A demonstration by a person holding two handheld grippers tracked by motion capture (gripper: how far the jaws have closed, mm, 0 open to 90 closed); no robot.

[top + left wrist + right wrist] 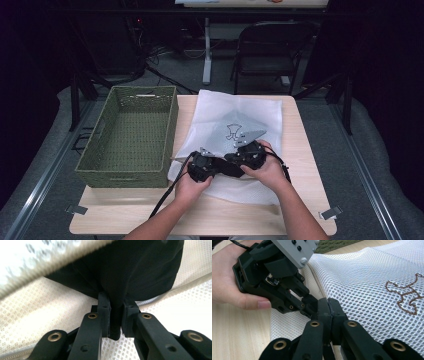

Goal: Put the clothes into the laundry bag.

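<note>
Pinching the near edge of the white mesh bag (pixel 235 117) lying on the surface (pixel 305 150) beside the green basket (pixel 131 135), with both the left claw (pixel 200 167) and the right claw (pixel 247 152) closed on its fabric, we judge the next move needs an even lift.

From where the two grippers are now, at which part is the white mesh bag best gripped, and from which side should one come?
Probably at its near left edge, coming in low from the person's side. The white mesh bag lies flat on the table, so only its thin rim offers something to pinch. The left gripper and the right gripper both stand there, jaws closed; the right one pinches the seamed rim.
</note>
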